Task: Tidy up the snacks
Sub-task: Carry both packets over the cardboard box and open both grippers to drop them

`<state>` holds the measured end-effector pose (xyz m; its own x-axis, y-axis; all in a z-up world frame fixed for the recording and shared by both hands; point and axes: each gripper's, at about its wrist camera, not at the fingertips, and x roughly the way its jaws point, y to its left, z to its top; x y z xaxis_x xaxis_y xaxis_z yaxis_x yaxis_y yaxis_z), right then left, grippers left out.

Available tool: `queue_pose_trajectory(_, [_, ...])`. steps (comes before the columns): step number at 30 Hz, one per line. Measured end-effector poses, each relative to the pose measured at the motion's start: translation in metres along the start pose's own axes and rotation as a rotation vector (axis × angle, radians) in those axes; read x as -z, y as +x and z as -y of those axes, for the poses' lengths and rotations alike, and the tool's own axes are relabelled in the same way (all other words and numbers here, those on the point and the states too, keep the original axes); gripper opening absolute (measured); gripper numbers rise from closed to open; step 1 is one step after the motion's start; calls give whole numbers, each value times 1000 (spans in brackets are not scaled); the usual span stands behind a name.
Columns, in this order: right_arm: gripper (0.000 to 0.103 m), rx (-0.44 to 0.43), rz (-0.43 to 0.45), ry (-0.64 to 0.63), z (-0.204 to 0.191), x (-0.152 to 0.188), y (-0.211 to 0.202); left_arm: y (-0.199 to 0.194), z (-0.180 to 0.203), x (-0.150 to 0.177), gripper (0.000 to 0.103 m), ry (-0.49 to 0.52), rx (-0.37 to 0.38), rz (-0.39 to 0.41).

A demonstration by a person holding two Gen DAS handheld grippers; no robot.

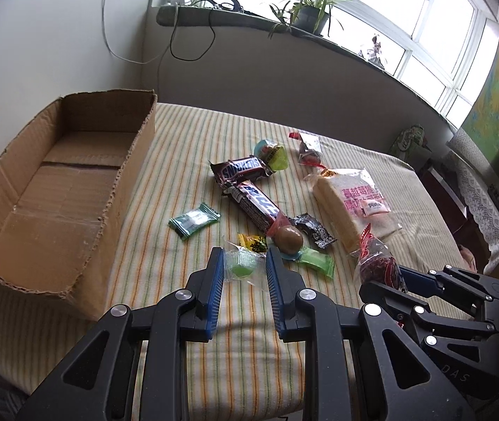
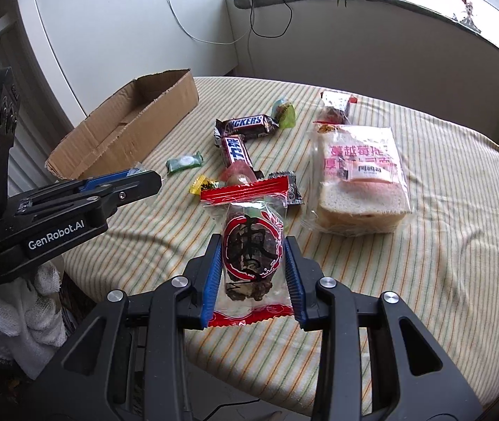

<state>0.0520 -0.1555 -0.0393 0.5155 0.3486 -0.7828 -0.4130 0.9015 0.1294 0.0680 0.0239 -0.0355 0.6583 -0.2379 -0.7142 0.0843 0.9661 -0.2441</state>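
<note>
— Which step was in hand?

— Picking up, by the look of it. Left gripper (image 1: 244, 268) closed on a clear packet with a green sweet (image 1: 241, 267), blue pads touching the wrapper on both sides. Right gripper (image 2: 253, 263) clamped on a red-ended date packet (image 2: 251, 245), held upright between the pads, above the striped cloth (image 2: 442, 245).

— And the box?

— Cardboard box (image 1: 56, 189) stood open at the left of the table, nothing seen inside. Well apart from the right gripper, nearer the left one.

— What was left on the cloth?

— Most of it. Two Snickers bars (image 1: 244, 170) touching end to end, a bagged loaf slice (image 2: 358, 179) to the right, a green mint wrapper (image 1: 195, 219) by itself near the box, a brown round sweet (image 1: 288, 238) among small wrappers.

— So, barely begun?

— Judged so. Called next for carrying both packets over the box wall and letting go inside, left first, being closer. Thin crinkly wrappers, so likely to slip or cling to a pad on release.
</note>
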Motion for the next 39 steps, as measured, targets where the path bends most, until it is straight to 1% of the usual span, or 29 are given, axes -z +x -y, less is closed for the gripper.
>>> queue_pose_trajectory(6, [36, -41, 29, -29, -22, -27, 2, -23, -25, -10, 23, -23, -23, 49])
queue_pose_trajectory(10, [36, -68, 49, -70, -46, -49, 7, -38, -42, -15, 23, -39, -58, 91])
queue_pose_trajectory(15, [36, -111, 56, -119, -79, -74, 18, -50, -71, -18, 23, -79, -102, 122])
queue_pose_trajectory(21, [36, -151, 50, -170, -120, -95, 41, -53, -104, -17, 23, -129, -142, 130])
queue_pose_trajectory(27, [36, -178, 29, -208, -152, -111, 67, -55, -127, -16, 23, -159, -157, 130])
queue_pose_trajectory(32, [36, -185, 15, -227, -169, -118, 85, -54, -139, -17, 23, -171, -169, 131])
queue_pose_trajectory(36, [36, -189, 5, -230, -173, -120, 95, -51, -144, -18, 23, -171, -172, 127])
queue_pose_trajectory(39, [39, -193, 2, -224, -173, -120, 100, -50, -146, -19, 23, -178, -170, 127])
